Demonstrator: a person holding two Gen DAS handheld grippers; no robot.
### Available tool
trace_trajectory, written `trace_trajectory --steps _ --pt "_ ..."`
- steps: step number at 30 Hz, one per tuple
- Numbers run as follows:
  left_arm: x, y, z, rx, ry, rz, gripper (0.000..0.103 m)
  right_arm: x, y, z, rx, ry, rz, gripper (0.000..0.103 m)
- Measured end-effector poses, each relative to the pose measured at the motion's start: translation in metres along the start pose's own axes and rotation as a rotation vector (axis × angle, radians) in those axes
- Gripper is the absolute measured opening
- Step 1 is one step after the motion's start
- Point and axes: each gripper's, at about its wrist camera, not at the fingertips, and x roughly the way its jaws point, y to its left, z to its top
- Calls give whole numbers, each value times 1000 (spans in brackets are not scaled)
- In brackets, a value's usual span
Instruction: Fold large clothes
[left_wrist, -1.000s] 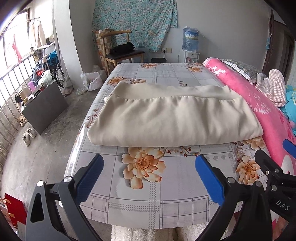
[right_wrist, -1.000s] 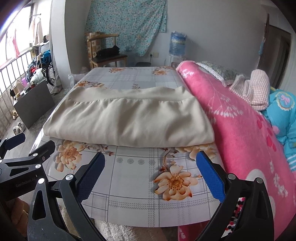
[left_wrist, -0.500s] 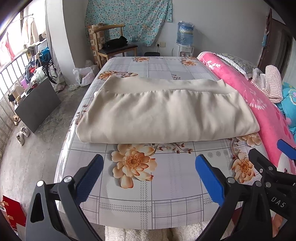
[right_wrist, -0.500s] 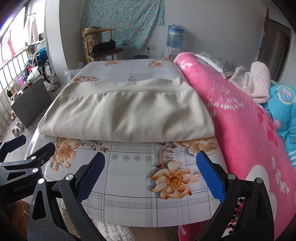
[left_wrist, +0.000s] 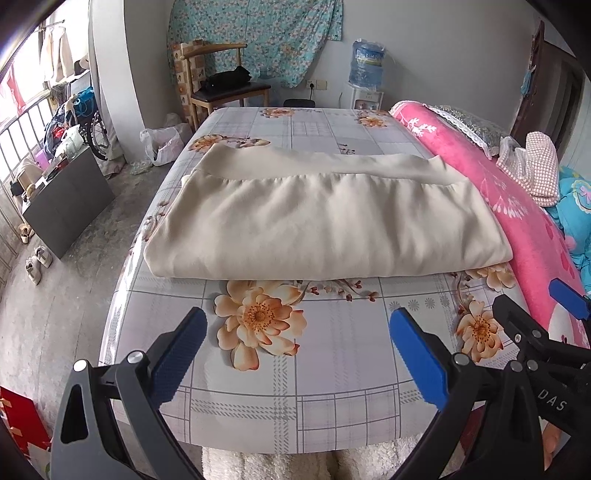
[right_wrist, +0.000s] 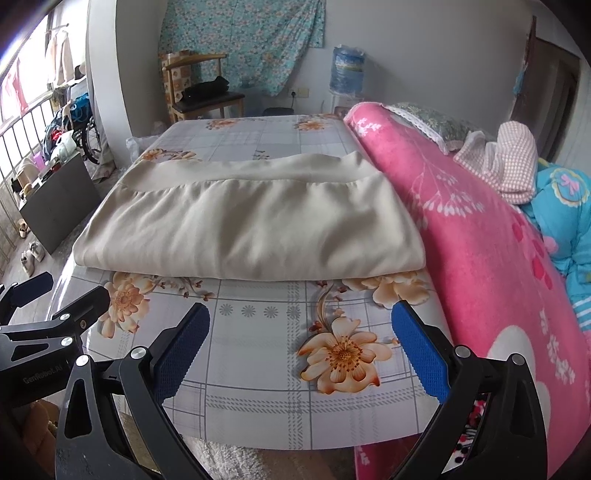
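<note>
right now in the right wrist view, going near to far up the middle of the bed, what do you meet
right gripper → orange flower print on the bedsheet → folded cream garment → bare floral sheet → wooden chair and water jug → floral cloth on the wall

The cream garment (left_wrist: 325, 221) is soft matt cloth, faintly rippled below a smoother, flatter band along its far edge. Under it the floral bedsheet (left_wrist: 332, 387) looks smooth and slightly glossy. The pink blanket (right_wrist: 480, 236) is fuzzy, plush cloth (almost towel-like), and the checked cloth (right_wrist: 509, 162) on it has a nubbly weave. The left gripper (left_wrist: 295, 354) and the right gripper (right_wrist: 299, 347) have matt black plastic arms, shiny metal rivets and blue pads with a fine knurled texture. The chair (left_wrist: 221, 74) is bare wood with a dark seat. The water bottle (left_wrist: 366, 62) is translucent blue plastic. The floor (left_wrist: 55, 314) is rough, dull concrete.
</note>
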Motion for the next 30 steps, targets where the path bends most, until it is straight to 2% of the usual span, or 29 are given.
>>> trace_trajectory --steps 30 --pt "4 1 0 -11 17 -20 97 2 0 -2 -4 10 1 95"
